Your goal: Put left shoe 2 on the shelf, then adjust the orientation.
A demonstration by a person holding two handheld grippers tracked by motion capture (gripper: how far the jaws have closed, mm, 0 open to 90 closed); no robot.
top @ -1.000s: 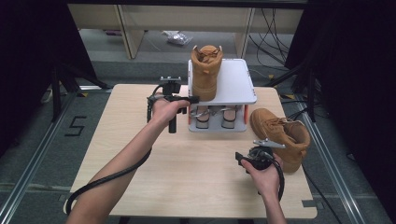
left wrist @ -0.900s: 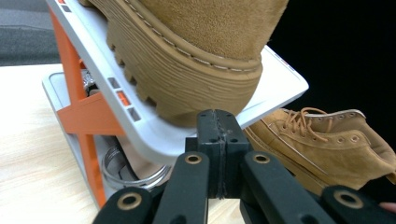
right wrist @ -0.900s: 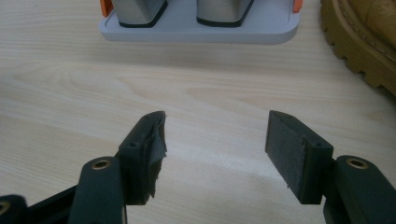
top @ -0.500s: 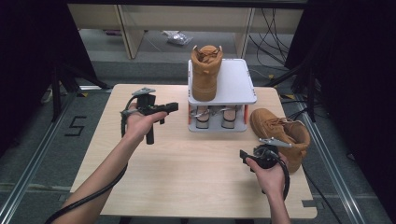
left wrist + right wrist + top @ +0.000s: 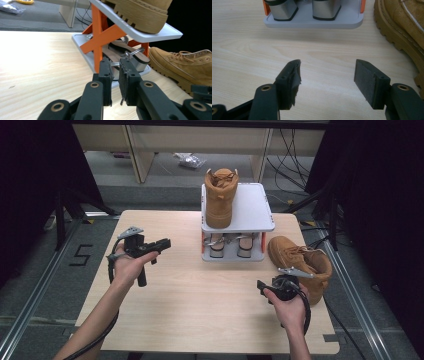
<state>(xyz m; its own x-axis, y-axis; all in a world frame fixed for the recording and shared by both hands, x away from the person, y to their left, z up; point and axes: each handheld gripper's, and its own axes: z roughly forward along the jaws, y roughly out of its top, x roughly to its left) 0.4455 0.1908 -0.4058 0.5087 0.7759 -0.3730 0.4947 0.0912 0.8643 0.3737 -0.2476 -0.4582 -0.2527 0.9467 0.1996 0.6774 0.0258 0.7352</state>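
Your right hand-held gripper [image 5: 327, 75] gapes wide and empty beside the boot [image 5: 300, 265]; grip only its soft collar and it may sag, clipping the rack [image 5: 238, 212].

A dark figure "5" [image 5: 81, 255] is marked on the grey floor [image 5: 60, 285] left of the tabletop [image 5: 200, 310]; nothing else is legible

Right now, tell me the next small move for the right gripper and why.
Probably ease the right gripper toward the boot on the table beside it. Its jaws stand open and empty, and the other boot already sits on the rack.
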